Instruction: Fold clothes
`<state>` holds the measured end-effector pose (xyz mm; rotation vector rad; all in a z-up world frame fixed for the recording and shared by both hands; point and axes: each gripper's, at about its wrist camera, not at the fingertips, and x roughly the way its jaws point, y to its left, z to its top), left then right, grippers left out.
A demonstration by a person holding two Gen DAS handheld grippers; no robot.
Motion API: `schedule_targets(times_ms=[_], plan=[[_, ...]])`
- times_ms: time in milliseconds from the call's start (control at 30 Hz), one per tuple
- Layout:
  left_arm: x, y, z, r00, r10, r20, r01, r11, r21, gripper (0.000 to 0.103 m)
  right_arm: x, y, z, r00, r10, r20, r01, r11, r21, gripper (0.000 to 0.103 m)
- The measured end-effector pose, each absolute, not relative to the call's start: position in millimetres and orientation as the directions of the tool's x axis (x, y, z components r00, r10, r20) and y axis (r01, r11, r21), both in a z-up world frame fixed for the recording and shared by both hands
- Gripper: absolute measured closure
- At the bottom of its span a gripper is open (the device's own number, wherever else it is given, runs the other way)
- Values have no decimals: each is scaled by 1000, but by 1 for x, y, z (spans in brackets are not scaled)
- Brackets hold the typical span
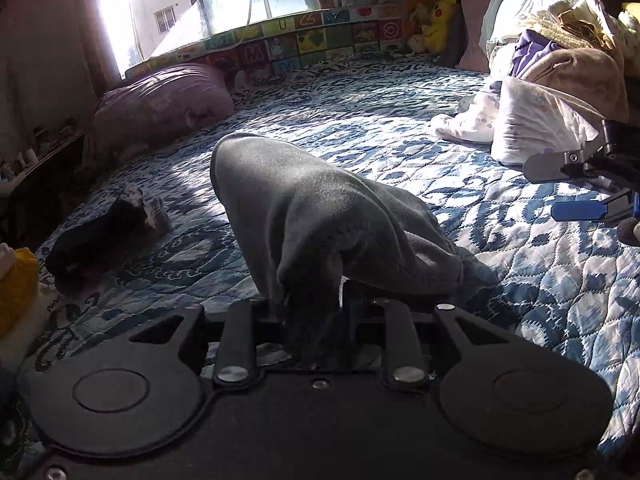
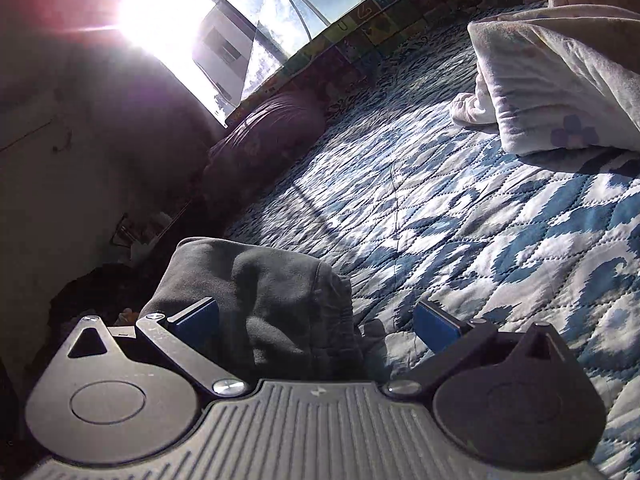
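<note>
Left tongs (image 1: 312,300) pinching grey garment (image 1: 320,216); right tongs (image 2: 316,320) spread wide.

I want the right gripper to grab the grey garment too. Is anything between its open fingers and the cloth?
Nothing visible. The grey garment already bulges between the open right gripper fingers, while the left gripper is shut on it.

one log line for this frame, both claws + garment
left claw: shut on grey garment, lifted off quilt | right claw: open, garment edge between fingers | fold: not yet done
</note>
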<state>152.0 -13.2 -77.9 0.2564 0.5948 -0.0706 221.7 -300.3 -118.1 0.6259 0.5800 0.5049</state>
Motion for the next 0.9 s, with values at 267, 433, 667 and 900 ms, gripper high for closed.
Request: schedule_targets(times_ms=[267, 433, 667, 900], plan=[[108, 29, -72, 830, 32, -557, 3, 998, 62, 34, 224, -255, -125, 653, 644, -397, -319, 710, 628, 0], [118, 20, -51, 858, 7, -513, 1, 1000, 16, 29, 231, -261, -136, 640, 651, -408, -288, 696, 658, 0], [165, -13, -58, 856, 12, -516, 57, 991, 118, 25, 248, -264, -147, 650, 634, -418, -276, 710, 648, 3], [215, -23, -94, 838, 39, -545, 36, 991, 126, 24, 249, -257, -150, 657, 621, -427, -305, 737, 603, 3]])
